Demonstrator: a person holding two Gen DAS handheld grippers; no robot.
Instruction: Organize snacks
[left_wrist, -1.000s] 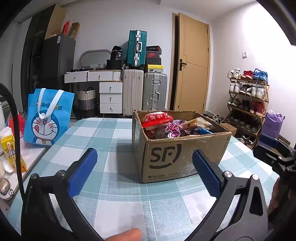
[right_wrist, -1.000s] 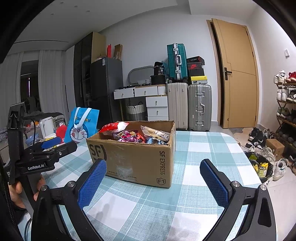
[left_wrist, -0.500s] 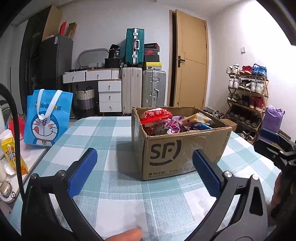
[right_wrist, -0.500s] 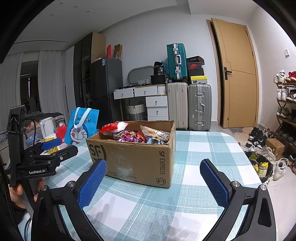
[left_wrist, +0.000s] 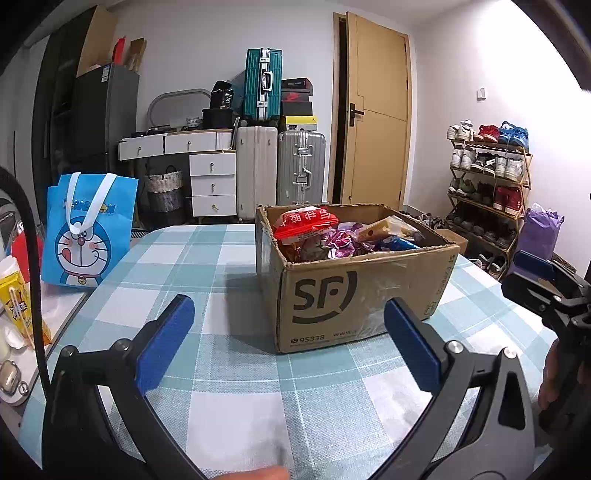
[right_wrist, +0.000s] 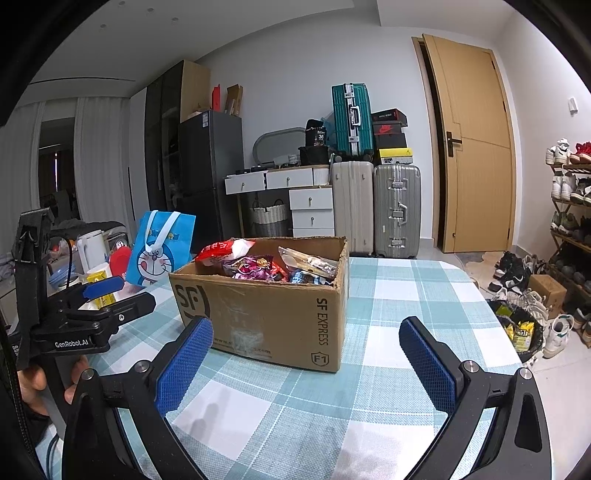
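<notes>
I am holding both the left gripper (left_wrist: 288, 341) and the right gripper (right_wrist: 304, 354) wide open and empty, with the snack box (left_wrist: 354, 295) sitting straight ahead of both, a bit nearer my left one.

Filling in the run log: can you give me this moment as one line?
phase: pre-grasp | left gripper: open, empty | right gripper: open, empty | cardboard box: on table, full of snacks | contact: none

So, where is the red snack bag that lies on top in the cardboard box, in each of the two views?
Left wrist view: the red snack bag is at centre, in the box's far left corner.
Right wrist view: it is left of centre, on top at the box's left end.
Shared landmark: the teal suitcase stands behind the cardboard box in both views.
</notes>
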